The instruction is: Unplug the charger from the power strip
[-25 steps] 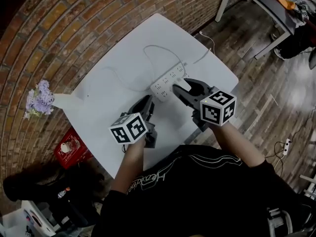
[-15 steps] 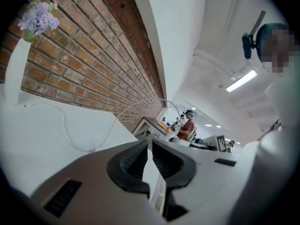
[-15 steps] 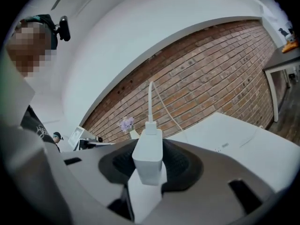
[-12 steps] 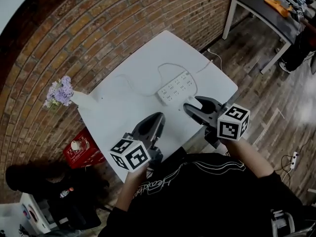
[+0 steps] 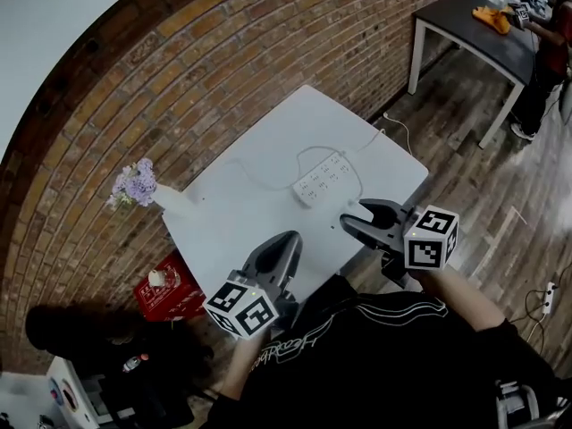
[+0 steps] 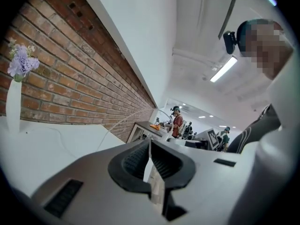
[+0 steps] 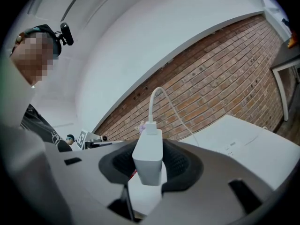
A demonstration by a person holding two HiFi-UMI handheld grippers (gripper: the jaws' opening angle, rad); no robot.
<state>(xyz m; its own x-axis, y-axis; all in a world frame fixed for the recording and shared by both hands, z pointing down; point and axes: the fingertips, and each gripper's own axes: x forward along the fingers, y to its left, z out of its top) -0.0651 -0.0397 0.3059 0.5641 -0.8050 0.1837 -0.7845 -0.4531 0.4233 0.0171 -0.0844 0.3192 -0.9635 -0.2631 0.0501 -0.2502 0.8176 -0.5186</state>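
Your left claw (image 5: 284, 242) hovers at the table's (image 5: 295, 119) 7 o'clock edge, its jaws closing on nothing, tips about touching. The power strip (image 5: 327, 179) lies mid-table. At its 5 o'clock, your right claw (image 5: 356, 222) grips the white charger (image 7: 149, 156), well clear of the strip, with the cable (image 7: 153, 100) rising from it.

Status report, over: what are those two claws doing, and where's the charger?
Left gripper empty, jaws closing. Right gripper clamped on the white charger, its cable trailing. Charger clear of the power strip on the table. Nothing in the way.
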